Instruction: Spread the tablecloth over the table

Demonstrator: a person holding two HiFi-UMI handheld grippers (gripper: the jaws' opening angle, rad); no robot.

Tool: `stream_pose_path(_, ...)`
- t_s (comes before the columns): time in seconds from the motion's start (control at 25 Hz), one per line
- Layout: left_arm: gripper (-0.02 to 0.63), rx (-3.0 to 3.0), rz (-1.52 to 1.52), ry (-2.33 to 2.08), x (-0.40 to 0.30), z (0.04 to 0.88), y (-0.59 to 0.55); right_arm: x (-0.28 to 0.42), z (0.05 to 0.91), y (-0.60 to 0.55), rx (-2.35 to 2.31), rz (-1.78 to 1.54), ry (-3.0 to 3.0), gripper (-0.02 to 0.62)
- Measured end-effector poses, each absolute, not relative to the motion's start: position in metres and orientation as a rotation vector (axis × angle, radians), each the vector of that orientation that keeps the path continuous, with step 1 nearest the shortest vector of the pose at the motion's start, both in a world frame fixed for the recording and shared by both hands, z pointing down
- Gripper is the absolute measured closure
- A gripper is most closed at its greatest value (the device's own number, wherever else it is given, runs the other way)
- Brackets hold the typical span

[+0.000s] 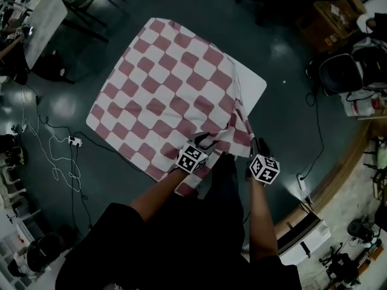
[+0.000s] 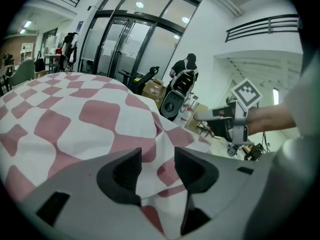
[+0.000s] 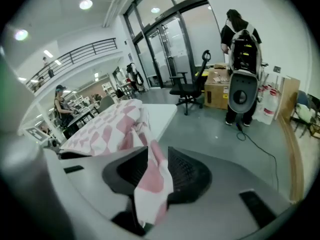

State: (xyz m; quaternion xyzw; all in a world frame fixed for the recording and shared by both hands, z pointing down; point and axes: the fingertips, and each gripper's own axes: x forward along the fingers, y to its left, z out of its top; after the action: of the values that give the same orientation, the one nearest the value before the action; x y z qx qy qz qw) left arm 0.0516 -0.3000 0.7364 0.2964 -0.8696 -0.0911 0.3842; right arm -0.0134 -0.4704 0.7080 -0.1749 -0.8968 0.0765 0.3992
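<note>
Both jaw pairs stand apart: left gripper [image 2: 157, 165] and right gripper [image 3: 156, 168] merely straddle the checked tablecloth [image 1: 169, 89], bunched at lower centre. Unheld, that edge could slide off, leaving the white table [image 1: 254, 82] bare at right.

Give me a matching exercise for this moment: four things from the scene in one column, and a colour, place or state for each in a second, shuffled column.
Things:
1. tablecloth
2. table
3. right hand-held gripper
4. chair

Descriptions:
A. black, on the floor beyond the table
B. one white corner left bare
C. red and white checks
D. a strip of cloth between its jaws

Pairs: 1-C, 2-B, 3-D, 4-A
</note>
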Motion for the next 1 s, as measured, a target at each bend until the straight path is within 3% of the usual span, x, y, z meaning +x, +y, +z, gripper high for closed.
stream_pose_path(0.32, 0.405, 0.391, -0.300, -2.294, 0.029, 0.746, -0.313, -0.122, 0.743, -0.371, -0.998, 0.008, -2.091, 0.445)
stream_pose_path(0.88, 0.402, 0.189, -0.373, -2.346, -0.003, 0.729, -0.324, -0.131, 0.779, -0.332, -1.268, -0.453, -1.876, 0.434)
stream_pose_path(0.96, 0.402, 0.224, -0.365, -2.347, -0.003, 0.727, -0.326, -0.132, 0.780, -0.333, -1.264, -0.475, -1.844, 0.480)
stream_pose_path(1.0, 0.402, 0.243, -0.366, -2.351, -0.005, 0.725, -0.326, -0.135, 0.776, -0.335, -1.249, -0.461, -1.849, 0.549)
